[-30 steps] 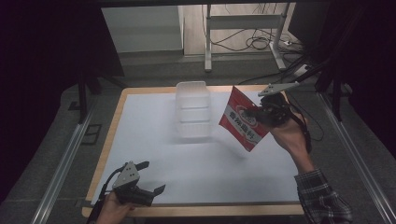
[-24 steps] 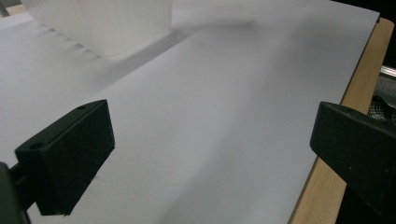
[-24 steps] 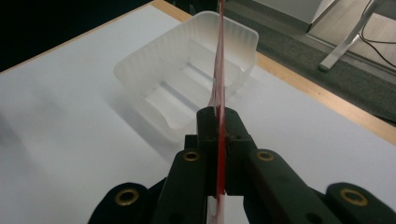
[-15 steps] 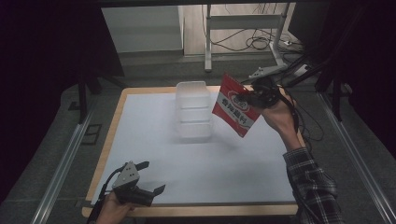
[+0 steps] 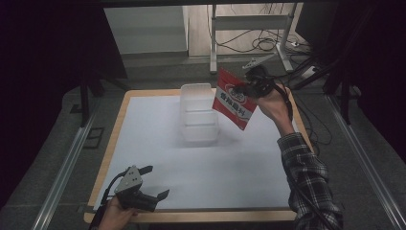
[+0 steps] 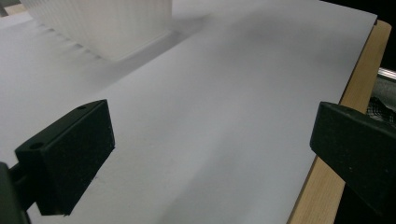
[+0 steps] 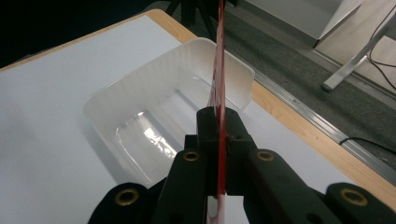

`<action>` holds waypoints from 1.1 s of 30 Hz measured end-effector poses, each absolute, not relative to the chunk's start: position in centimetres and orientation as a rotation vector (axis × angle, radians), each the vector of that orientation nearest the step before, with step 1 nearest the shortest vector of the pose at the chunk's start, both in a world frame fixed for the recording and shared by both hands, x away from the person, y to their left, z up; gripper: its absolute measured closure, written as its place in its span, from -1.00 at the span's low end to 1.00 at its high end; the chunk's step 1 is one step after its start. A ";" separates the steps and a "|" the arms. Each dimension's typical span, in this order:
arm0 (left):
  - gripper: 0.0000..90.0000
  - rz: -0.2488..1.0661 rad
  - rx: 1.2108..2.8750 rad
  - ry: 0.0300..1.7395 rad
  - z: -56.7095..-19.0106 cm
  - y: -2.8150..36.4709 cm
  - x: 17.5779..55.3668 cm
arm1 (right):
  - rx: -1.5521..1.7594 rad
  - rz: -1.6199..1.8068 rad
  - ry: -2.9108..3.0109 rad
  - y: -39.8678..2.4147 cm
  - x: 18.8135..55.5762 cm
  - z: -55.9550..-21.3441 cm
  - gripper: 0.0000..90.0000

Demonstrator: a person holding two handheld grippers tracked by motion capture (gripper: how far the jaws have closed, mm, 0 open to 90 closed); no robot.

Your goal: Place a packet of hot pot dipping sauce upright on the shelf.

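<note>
Pinching a red packet (image 5: 233, 102) at its upper right corner, right tongs (image 5: 251, 86) hung above the bench (image 5: 143, 139) near its far right edge, jaws pressed tight on the film. Packet held in the air, tilted, lower corner dangling just right of the tub (image 5: 197, 113) and overlapping its right rim in the high view; white label with red lettering faced the camera. Seen edge-on in the right gripper view as a thin red line (image 7: 220, 70) rising from between the clamped jaws (image 7: 219, 140), with the tub (image 7: 168, 116) below and beyond it, open side up, clear bottom showing. Could not tell from any view whether the packet touched the tub.

Tub stood on the white sheet toward the far edge of the bench, a little right of centre, long side running front to back.

Left tongs (image 5: 155, 184) rested at the near left corner of the bench, jaws spread wide with nothing between them. Pads (image 6: 70, 154) stood well apart over bare white sheet in the left gripper view, tub wall (image 6: 102, 23) far off at upper left, wooden bench edge (image 6: 327, 163) at right.
</note>
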State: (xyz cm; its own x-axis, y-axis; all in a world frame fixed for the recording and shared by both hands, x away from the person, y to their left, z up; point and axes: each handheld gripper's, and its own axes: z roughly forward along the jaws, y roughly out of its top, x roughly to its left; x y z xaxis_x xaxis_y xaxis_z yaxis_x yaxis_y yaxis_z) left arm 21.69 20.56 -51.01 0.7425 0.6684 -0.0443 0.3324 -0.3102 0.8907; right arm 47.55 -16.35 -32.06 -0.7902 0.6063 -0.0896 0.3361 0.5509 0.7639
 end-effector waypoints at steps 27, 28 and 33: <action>-1.00 0.407 1.918 0.767 -51.0 20.6 21.7 | 0.613 1.066 2.542 -8.1 52.7 -32.8 0.96; -1.00 0.407 1.918 0.767 -51.0 20.6 21.7 | 0.604 1.071 2.544 -7.7 52.8 -32.8 0.96; -1.00 0.407 1.919 0.766 -51.0 20.6 21.7 | 0.574 1.103 2.547 -6.0 53.1 -32.8 0.96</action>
State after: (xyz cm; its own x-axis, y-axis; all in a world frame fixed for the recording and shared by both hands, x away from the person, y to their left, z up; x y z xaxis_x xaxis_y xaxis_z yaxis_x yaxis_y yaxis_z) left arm 21.71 20.64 -51.03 0.7438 0.6668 -0.0472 0.3343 -0.3099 0.8901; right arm 53.09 -6.01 -32.76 -0.8731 0.4731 -0.1177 0.2379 0.6242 0.7442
